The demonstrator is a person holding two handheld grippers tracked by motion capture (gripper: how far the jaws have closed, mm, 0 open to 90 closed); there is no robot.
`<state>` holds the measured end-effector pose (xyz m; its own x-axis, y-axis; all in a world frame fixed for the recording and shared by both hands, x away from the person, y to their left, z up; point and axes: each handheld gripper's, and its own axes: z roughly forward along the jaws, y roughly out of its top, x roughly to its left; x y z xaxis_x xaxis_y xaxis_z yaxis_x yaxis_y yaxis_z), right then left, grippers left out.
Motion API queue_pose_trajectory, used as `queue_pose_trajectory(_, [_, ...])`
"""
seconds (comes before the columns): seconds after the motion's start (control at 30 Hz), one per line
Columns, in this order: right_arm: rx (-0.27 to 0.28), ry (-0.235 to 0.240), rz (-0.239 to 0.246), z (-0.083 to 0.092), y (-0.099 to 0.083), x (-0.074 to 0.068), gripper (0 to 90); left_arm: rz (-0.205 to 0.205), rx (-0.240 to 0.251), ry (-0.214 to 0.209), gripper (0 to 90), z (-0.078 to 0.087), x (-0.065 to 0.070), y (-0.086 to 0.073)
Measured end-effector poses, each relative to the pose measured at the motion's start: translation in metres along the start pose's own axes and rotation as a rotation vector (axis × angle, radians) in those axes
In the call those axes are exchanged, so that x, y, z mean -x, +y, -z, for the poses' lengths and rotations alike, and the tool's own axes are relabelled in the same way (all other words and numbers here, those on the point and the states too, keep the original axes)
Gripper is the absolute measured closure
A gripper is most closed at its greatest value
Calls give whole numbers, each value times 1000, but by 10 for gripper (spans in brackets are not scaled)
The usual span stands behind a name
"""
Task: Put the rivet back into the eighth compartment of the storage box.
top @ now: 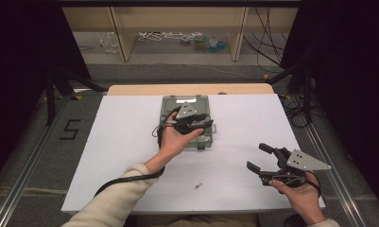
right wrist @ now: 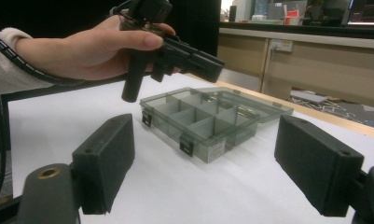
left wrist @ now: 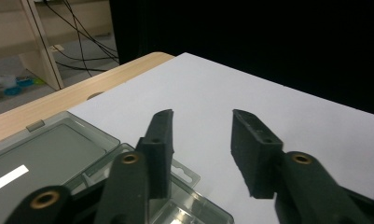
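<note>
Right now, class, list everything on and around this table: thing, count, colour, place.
Table: one, white top with wooden far edge, centre.
Box: one, clear grey, lid open, divided compartments, far middle of table.
Small metal bits: one cluster, silvery, near edge; too small to identify.
Shelf: one, wooden, beyond the table, clutter beneath.
Floor mark "5": one, black, left.
Left gripper: black, open, over the box.
Right gripper: black, open, near right.
</note>
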<state>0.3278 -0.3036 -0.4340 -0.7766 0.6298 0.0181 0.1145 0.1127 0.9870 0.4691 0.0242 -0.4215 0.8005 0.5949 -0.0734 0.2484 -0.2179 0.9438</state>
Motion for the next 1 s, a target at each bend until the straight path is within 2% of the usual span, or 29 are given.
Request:
queue_pose_trajectory(0.27, [-1, -1, -2, 0, 0, 0, 211, -34, -12, -44, 351, 22, 6, -4])
queue_pose_trajectory(0.5, [0, -1, -8, 0, 0, 0, 209, -93, -18, -83, 220, 46, 16, -5])
queue_pose_trajectory(0.63, [1, -3, -8, 0, 0, 0, 207, -90, -12, -101, 183, 57, 22, -8])
queue_pose_trajectory(0.8, [9, 2, -16, 0, 0, 0, 204, -107, 16, -122, 174, 74, 28, -13])
queue_pose_trajectory(0.83, [-10, -3, -10, 1, 1, 0, 204, -106, 10, -133, 170, 76, 30, -14])
queue_pose_trajectory(0.9, [1, -9, -8, 0, 0, 0, 204, -115, -4, -144, 167, 81, 33, -18])
queue_pose_trajectory(1.0, [12, 2, -17, 0, 0, -1, 204, -157, -49, -167, 168, 87, 37, -22])
